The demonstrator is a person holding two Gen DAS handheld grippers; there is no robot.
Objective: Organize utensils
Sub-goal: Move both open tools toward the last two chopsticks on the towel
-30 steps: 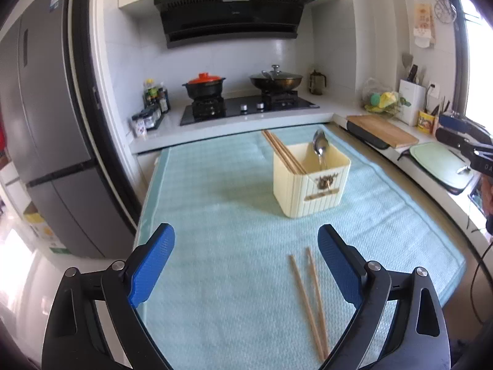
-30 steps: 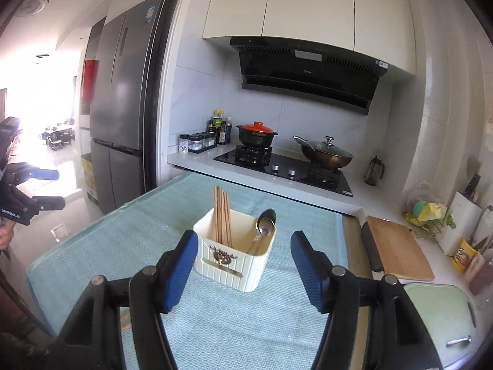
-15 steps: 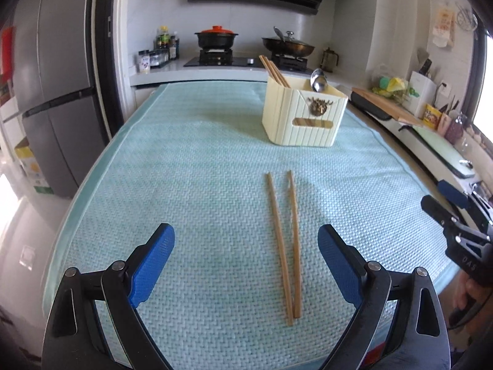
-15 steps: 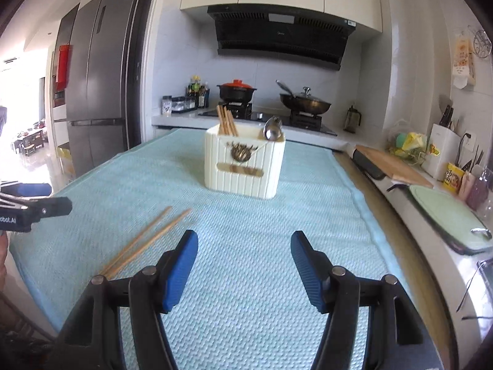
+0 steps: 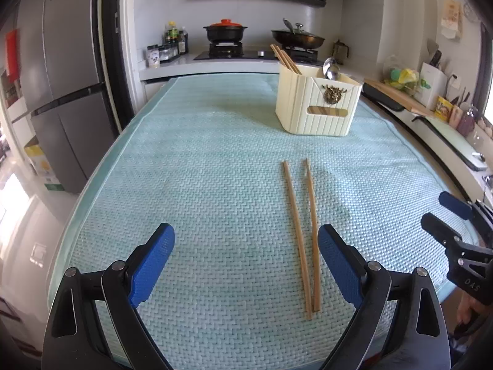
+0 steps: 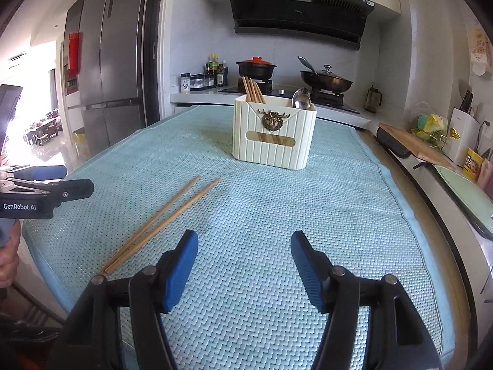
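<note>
Pale teal woven mat (image 5: 215,185), herringbone ribbed, spread over the desk (image 6: 397,166) nearly edge to edge. On it, toward the far end, a cream plastic caddy (image 5: 317,111): boxy, rounded corners, vertical fluting, a slot handle backed with wood, a small brass-coloured ornament above it. Inside, standing and leaning left, a bundle of wooden chopsticks (image 5: 285,58) in the left part and a shiny metal spoon (image 5: 331,67), bowl up, in the right part; lower ends hidden by the wall, divider not visible.

Nearer, flat on the mat, a loose pair (image 5: 303,234) of thin, straight, light wood sticks. Long axis from the near desk edge toward the caddy, almost parallel, close together at the near ends and slightly apart at the far ends. In the right wrist view the same pair (image 6: 163,222) slanting from lower left to upper right. Well apart from the caddy.

Left gripper (image 5: 246,262): blue ribbed pads on black arms, fingers (image 5: 151,262) spread wide, empty, above the mat; right pad just beside the pair's near half, contact unclear. Right gripper (image 6: 243,265): same build, fingers (image 6: 180,265) spread, nothing between, pair to its left. Handles cut off by the frame bottom. Hand (image 6: 7,259) only partly seen at the edge.
</note>
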